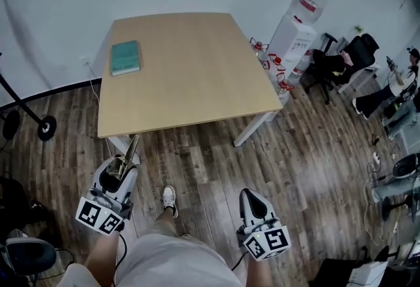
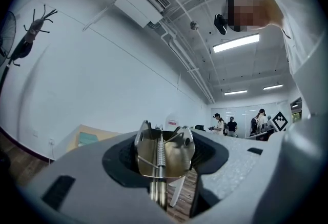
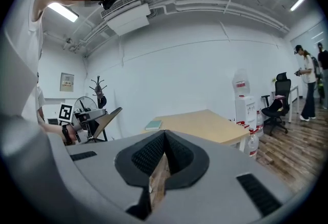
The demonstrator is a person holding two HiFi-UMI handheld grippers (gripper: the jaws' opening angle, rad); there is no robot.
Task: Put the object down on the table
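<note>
1. The left gripper point(image 1: 121, 167), at the lower left of the head view, has its jaws partly apart and clamped on a metal tool point(image 2: 165, 152). The tool is brass-coloured sheet metal with a coil spring down its middle.
2. The metal tool is held in the air over the wood floor point(image 1: 216, 167), just short of the table's near edge and not on the table point(image 1: 190, 75).
3. The right gripper point(image 3: 159, 159), at the lower right of the head view, has its jaws closed together with nothing between them.
4. Each gripper carries a marker cube point(image 1: 100, 215) printed with black-and-white squares, with no lettering.
5. A teal book point(image 1: 125, 57) lies flat near the table's upper left corner; its cover text is too small to read.
6. A white water dispenser point(image 1: 294, 36) stands at the upper right, beside the table. Its bottle bears a red label that is illegible.
</note>
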